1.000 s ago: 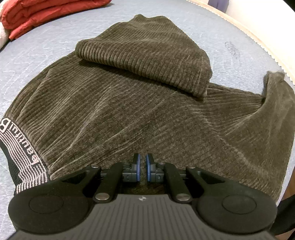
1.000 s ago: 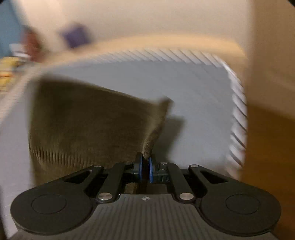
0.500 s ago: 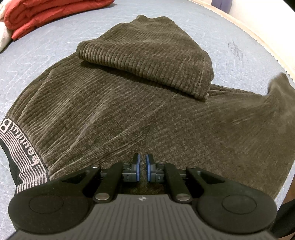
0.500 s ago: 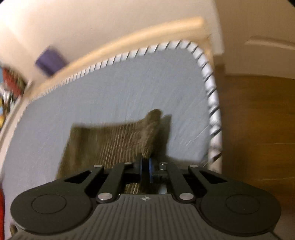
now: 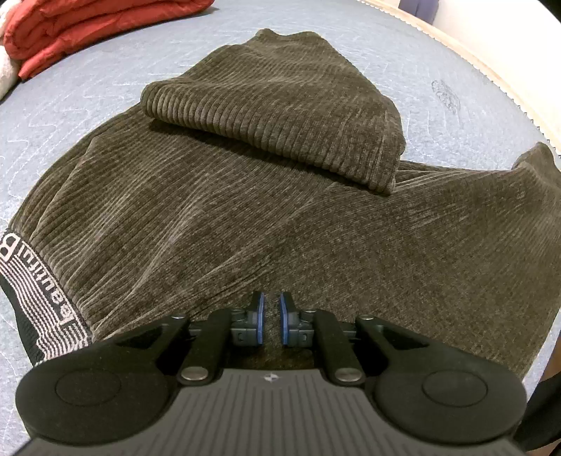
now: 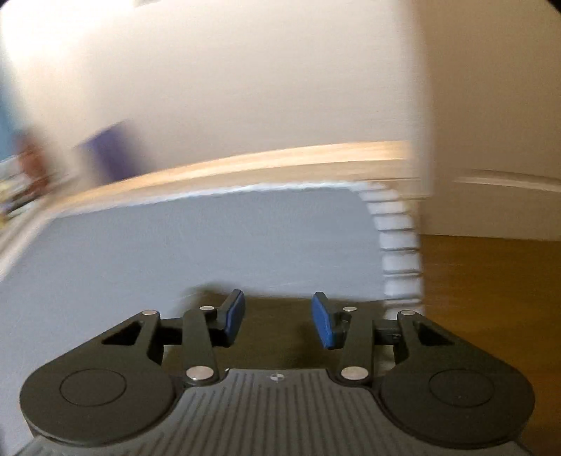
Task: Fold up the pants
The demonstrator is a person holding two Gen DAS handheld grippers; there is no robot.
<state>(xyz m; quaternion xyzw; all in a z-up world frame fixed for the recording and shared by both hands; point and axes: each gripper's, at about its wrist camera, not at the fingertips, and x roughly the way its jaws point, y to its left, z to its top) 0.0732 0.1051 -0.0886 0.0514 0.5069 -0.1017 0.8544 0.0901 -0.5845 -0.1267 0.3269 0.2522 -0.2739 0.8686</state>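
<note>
Dark olive corduroy pants lie spread on a grey-blue mattress. One leg end is folded back on top. The striped waistband with white lettering is at the left. My left gripper rests low over the near edge of the pants, its blue pads nearly together with a narrow gap and nothing clearly between them. In the blurred right wrist view, my right gripper is open and empty, just above a dark patch of the pants near the mattress corner.
A red folded blanket lies at the far left of the mattress. The mattress edge and a wooden floor are at the right. A pale wall and a wooden bed frame are beyond.
My right gripper has opened and let go of the pants leg it held raised; the leg now lies flat at the right. The left gripper has stayed in place.
</note>
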